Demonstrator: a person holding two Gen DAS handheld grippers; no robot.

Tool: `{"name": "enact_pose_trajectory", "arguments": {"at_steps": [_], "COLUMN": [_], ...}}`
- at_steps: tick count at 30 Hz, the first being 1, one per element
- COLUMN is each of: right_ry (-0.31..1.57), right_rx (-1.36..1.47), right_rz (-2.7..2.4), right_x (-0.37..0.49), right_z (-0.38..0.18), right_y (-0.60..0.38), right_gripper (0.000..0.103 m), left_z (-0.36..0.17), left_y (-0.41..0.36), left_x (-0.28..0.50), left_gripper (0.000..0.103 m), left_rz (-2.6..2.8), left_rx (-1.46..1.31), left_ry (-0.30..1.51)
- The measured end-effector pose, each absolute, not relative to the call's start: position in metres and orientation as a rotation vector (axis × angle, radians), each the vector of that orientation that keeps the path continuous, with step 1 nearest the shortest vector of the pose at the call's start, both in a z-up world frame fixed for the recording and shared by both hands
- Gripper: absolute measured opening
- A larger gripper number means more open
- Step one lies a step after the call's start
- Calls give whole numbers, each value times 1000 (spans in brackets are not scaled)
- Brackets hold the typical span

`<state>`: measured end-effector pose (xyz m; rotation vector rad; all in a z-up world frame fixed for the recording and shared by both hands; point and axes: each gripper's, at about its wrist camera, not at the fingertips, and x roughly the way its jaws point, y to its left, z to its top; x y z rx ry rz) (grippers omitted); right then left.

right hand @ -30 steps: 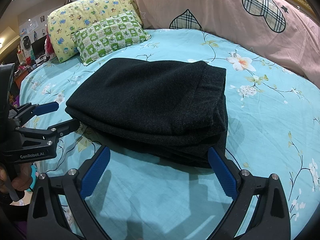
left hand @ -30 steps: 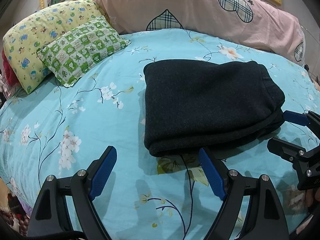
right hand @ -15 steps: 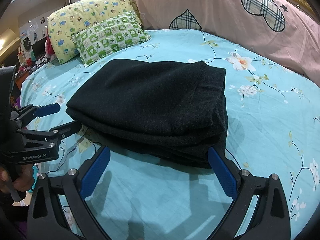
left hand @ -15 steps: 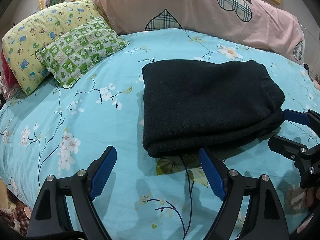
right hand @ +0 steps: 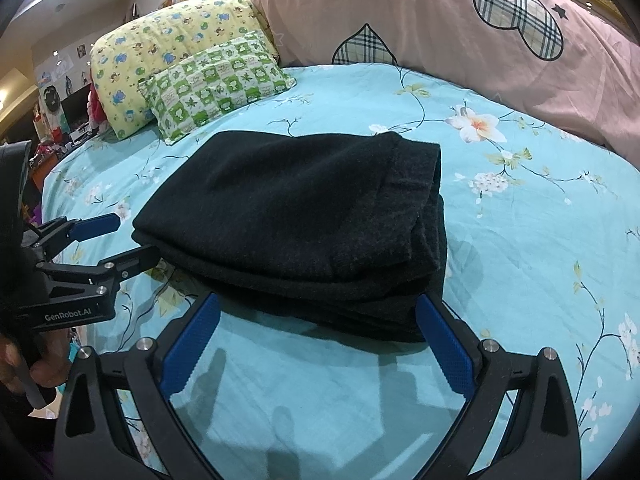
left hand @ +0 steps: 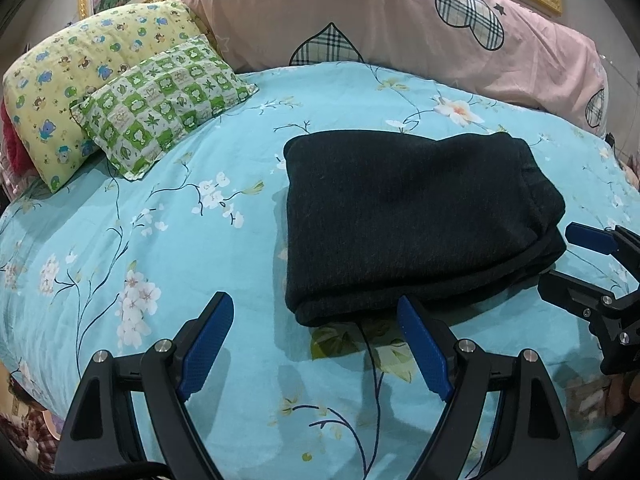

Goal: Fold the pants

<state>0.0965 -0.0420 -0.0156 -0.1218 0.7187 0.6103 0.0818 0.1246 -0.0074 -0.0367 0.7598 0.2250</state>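
The pants [left hand: 416,220] are lying folded in a compact stack on the bedsheet [left hand: 160,240], long axis running left to right. Both the left gripper [left hand: 316,344] and right gripper [right hand: 316,340] are hovering spread and empty before its near edge; the right gripper appears nearer, its right finger almost touching the stack's corner.

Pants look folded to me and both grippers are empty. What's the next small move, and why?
Probably just back both grippers away. The black pants already lie in a compact stacked rectangle on the floral sheet, layers roughly aligned. The left gripper and right gripper both hold their jaws wide with nothing between them, short of the near edge. At most, nudge the lower layers peeking out at the right side.
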Motion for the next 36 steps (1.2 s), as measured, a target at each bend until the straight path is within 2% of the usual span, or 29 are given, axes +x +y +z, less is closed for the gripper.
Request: {"name": "enact_pose_trajectory", "arguments": {"at_steps": [36], "right_ry": [697], "right_rx": [-96], "right_rz": [592], "right_x": [106], "right_z": [-7], "right_y": [-56], "right_gripper": [98], "left_z": [8], "left_y": [122], "left_x": [93], "left_gripper": [85], "left_rz": [213], "left_rx": [-44], "left_ry": [727]}}
